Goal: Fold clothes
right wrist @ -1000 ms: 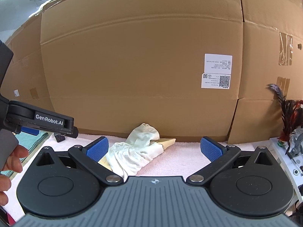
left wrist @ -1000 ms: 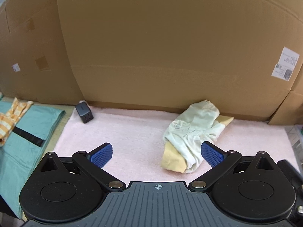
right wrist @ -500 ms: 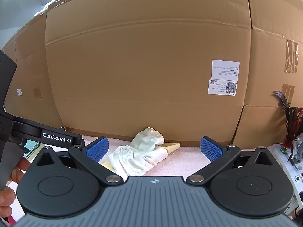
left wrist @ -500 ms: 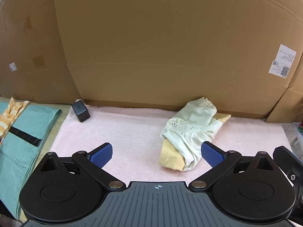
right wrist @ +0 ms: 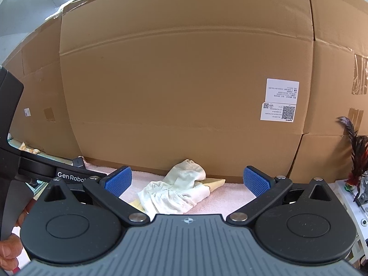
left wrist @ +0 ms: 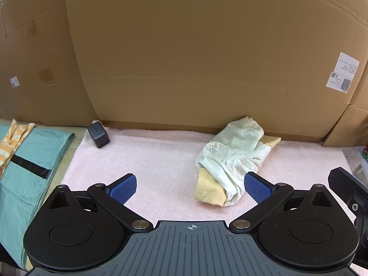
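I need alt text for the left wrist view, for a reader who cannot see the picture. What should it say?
A crumpled pale green garment wrapped around a yellow one lies on a pink towel, just ahead of the open left gripper. Behind stands a cardboard wall; at left are a dark charger and a folded teal cloth.
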{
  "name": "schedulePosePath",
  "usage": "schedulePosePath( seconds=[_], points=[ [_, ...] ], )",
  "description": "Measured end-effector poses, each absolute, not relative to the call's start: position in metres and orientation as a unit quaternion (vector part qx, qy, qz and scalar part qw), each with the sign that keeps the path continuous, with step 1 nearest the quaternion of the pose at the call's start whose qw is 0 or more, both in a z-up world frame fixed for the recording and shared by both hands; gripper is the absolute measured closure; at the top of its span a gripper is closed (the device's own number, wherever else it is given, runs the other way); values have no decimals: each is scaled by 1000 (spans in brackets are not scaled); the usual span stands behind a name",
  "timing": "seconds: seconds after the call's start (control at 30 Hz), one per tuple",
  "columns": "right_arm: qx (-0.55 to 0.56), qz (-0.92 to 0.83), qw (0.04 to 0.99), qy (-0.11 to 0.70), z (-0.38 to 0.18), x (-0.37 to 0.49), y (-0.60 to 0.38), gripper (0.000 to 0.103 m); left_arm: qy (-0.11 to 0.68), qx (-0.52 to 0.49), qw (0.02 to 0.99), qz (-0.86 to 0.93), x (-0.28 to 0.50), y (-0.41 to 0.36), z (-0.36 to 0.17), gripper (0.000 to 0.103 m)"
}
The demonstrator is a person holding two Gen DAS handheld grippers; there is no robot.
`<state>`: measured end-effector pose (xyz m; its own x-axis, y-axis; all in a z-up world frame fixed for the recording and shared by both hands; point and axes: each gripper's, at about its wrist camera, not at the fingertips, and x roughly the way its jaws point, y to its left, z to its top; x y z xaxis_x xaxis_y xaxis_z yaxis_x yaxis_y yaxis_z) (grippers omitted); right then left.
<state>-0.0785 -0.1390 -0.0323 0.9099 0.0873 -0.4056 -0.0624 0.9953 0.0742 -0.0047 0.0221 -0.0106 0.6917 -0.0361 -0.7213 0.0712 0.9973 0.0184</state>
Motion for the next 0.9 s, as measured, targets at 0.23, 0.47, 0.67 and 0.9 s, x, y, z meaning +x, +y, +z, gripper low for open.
schedulePosePath(
  seconds=[0.23,0.47,0.67,0.9],
  points=[
    [27,42,976,212,-33,-77,-136,0,393,24,919,-30,-5,23,-10,0],
    [25,45,978,204,-26,-76,-135,0,389,32,920,-31,-5,25,-4,0],
    [26,45,978,203,-22,-78,-137,0,386,33,921,-30,-7,25,-2,0],
    [28,43,974,219,-28,-79,-137,0,390,28,920,-27,-10,27,-5,0]
  ],
)
